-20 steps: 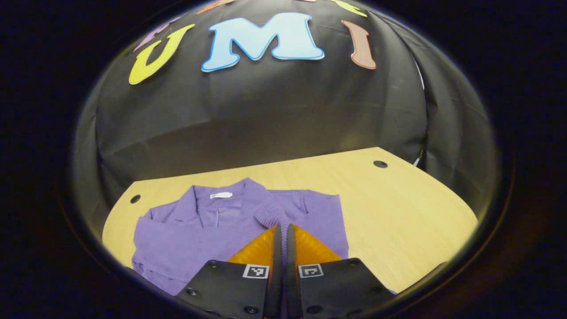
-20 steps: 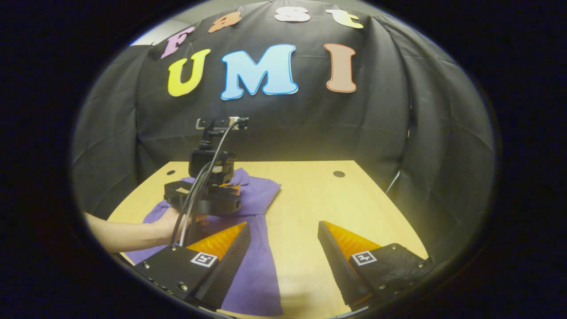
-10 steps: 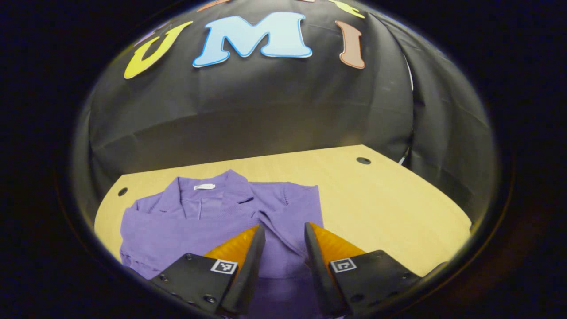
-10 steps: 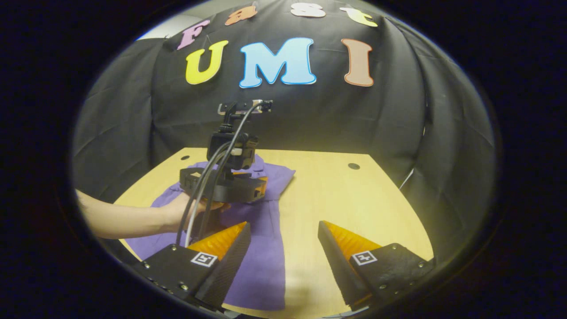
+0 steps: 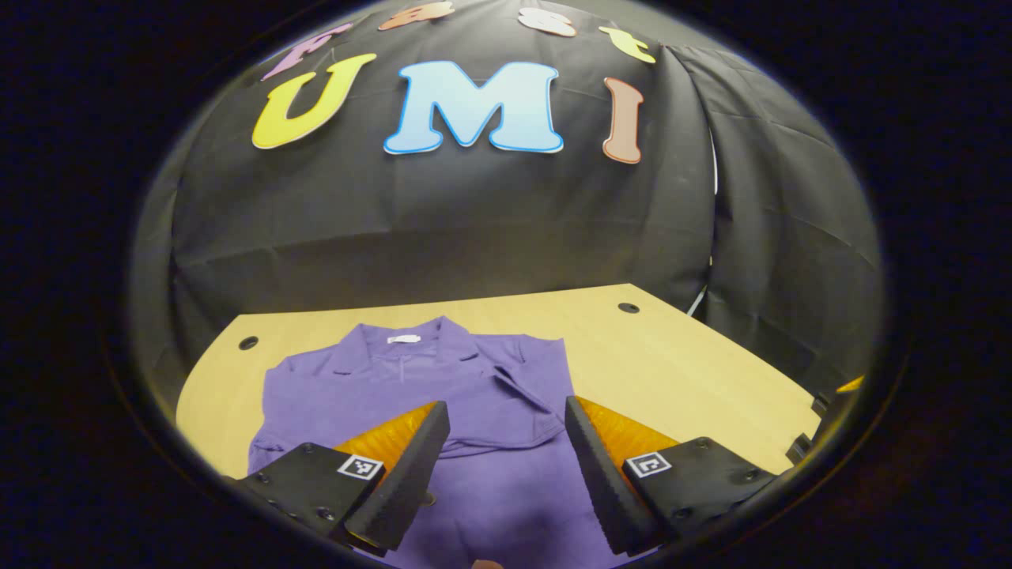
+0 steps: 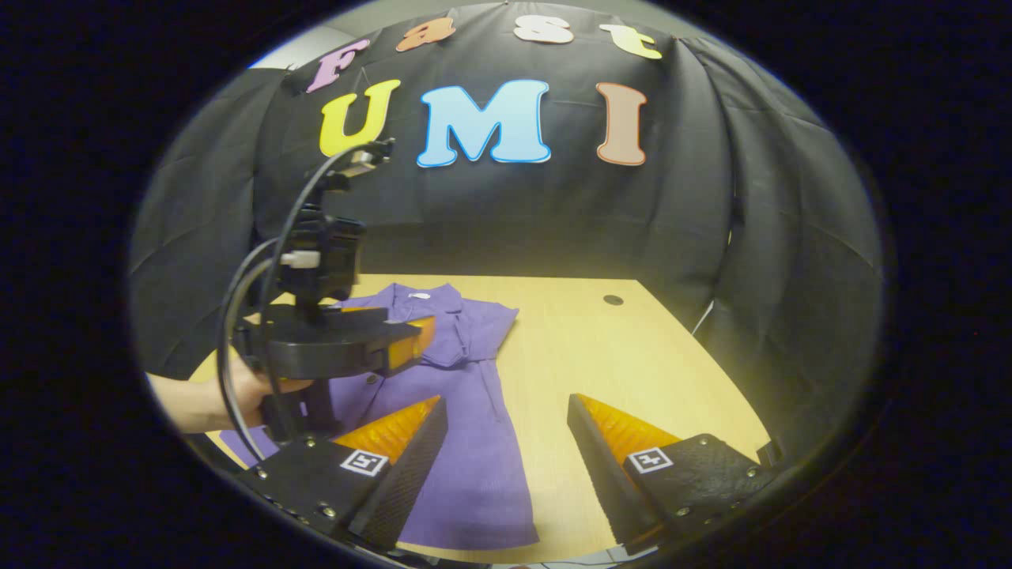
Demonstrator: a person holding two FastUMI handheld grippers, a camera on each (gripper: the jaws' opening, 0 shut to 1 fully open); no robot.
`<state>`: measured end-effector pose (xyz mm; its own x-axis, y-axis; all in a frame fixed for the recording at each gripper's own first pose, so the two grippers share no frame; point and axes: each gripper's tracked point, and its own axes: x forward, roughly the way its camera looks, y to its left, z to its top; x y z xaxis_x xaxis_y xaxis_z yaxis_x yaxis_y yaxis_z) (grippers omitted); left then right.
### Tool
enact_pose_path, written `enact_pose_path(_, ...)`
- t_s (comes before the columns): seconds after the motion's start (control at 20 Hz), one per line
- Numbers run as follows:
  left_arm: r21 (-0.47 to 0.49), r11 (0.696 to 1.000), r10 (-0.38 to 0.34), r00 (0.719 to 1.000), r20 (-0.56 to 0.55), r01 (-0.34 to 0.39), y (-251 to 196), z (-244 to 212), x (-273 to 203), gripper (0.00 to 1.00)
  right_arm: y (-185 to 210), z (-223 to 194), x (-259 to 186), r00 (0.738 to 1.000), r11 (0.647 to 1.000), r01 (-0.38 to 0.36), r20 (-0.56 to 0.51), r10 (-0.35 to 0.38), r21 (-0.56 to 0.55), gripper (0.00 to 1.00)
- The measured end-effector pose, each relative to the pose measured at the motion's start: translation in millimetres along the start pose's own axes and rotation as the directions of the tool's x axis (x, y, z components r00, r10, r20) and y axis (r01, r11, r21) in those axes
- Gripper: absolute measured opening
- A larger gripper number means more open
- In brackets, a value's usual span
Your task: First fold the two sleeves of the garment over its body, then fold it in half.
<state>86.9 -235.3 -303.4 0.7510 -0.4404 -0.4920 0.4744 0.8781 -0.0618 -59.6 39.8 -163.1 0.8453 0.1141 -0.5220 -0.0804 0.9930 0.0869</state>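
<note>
From the left gripper view I see the purple short-sleeved collared garment (image 5: 443, 395) lying flat on the pale wooden table (image 5: 672, 363), collar toward the black cloth wall (image 5: 443, 221). My left gripper (image 5: 506, 466) hangs above the garment's lower body with its fingers spread wide and nothing between them. One sleeve (image 5: 526, 387) lies folded in over the chest on the right side of this view. A small white label (image 5: 403, 339) sits inside the collar; I cannot read anything on it.

The garment occupies the left and middle of the tabletop. Its right edge runs straight, and beyond it is a broad stretch of bare wood out to the table's right edge, where the wall cloth hangs close. Two small dark round holes (image 5: 628, 307) sit near the table's far corners.

In the right gripper view, my right gripper (image 6: 506, 450) is also spread apart, straddling the garment's right hem edge and the bare wood beside it, holding nothing. The left gripper shows off to the left there, held by a hand (image 6: 253, 391) above the garment, with black cables (image 6: 237, 316) looping from it.
</note>
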Motion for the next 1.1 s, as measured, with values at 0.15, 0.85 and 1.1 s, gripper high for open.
enact_pose_path(0.15,-0.017,1.0,0.008,1.0,0.004,-0.008,27.9,-15.1,-49.1,0.94,7.3,-10.1,-11.3,0.999,0.999,0.037,-0.003,-0.037,0.03,0.95)
enact_pose_path(0.85,-0.029,0.993,0.112,0.992,-0.053,-0.114,156.5,-117.9,-201.2,0.94,40.4,-69.0,-32.0,0.992,0.994,0.059,-0.119,-0.048,0.097,0.95)
enact_pose_path(1.1,-0.069,0.986,0.143,0.985,-0.093,-0.15,184.9,-147.0,-231.0,0.96,27.7,-85.0,-34.3,0.986,0.994,0.062,-0.162,-0.047,0.087,0.95)
